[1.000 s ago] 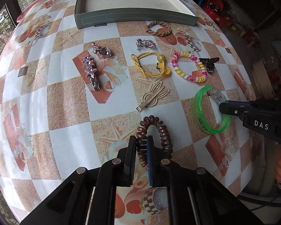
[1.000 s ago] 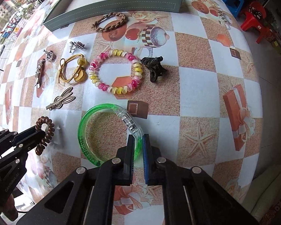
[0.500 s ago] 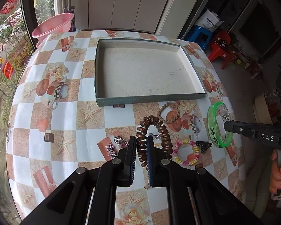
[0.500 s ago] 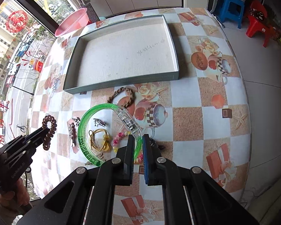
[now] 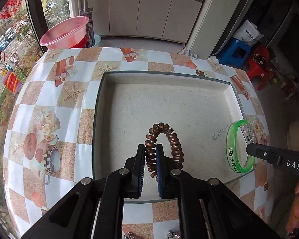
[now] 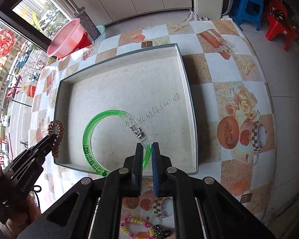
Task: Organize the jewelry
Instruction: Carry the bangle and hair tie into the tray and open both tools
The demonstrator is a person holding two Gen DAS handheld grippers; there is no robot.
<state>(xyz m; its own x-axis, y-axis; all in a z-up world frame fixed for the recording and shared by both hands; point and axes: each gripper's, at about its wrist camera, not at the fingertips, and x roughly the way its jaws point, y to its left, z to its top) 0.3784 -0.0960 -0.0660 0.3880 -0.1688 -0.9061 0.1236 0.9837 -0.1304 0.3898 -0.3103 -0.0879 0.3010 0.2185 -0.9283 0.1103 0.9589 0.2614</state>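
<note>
Since a second ago both grippers have lifted off the table and swung forward over the tray (image 5: 232,97), and the jewelry that lay around them has dropped behind to the near edge. The left gripper (image 5: 150,155) is clamped on one side of the brown coil tie (image 5: 170,137), whose loop arches up at 12 o'clock from the fingers, above the tray's near half. The right gripper (image 6: 148,153) is pinched on the green bangle (image 6: 88,131) just below its clear clasp (image 6: 136,128); the ring hangs out toward 10 o'clock over the tray floor, near the handwriting (image 6: 155,111). In the left view the bangle sits at 3 o'clock, over the tray's right wall. A bead bracelet (image 6: 133,227) and dark clip (image 6: 159,234) lie on the table (image 6: 245,75) at 6 o'clock. A pink basin (image 5: 64,30) stands beyond, at 11 o'clock.
</note>
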